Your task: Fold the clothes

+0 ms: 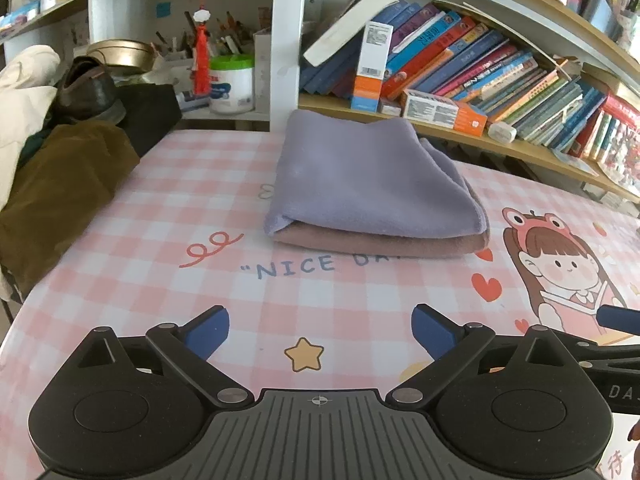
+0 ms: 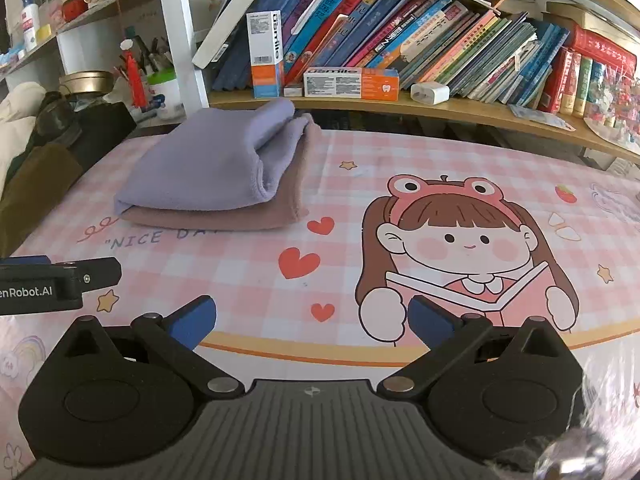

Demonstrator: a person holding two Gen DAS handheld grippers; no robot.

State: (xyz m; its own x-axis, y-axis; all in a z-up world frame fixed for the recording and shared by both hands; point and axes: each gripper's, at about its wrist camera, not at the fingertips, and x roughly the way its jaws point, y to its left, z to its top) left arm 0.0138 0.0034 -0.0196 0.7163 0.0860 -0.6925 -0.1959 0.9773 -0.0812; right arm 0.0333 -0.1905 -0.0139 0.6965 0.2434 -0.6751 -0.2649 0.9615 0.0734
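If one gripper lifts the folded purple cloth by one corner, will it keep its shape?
Probably not: the purple cloth looks soft and fleecy, so it would likely droop and unfold. It seems light. Pushed, it may drag the brown cloth beneath.

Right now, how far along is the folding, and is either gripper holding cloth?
Done: the purple cloth lies folded on a folded mauve cloth, a neat stack on the checked table cover. In hand: nothing; the left gripper and right gripper are both open and empty, short of the stack. Left: possibly the brown garment heaped at the table's left edge, still unfolded.
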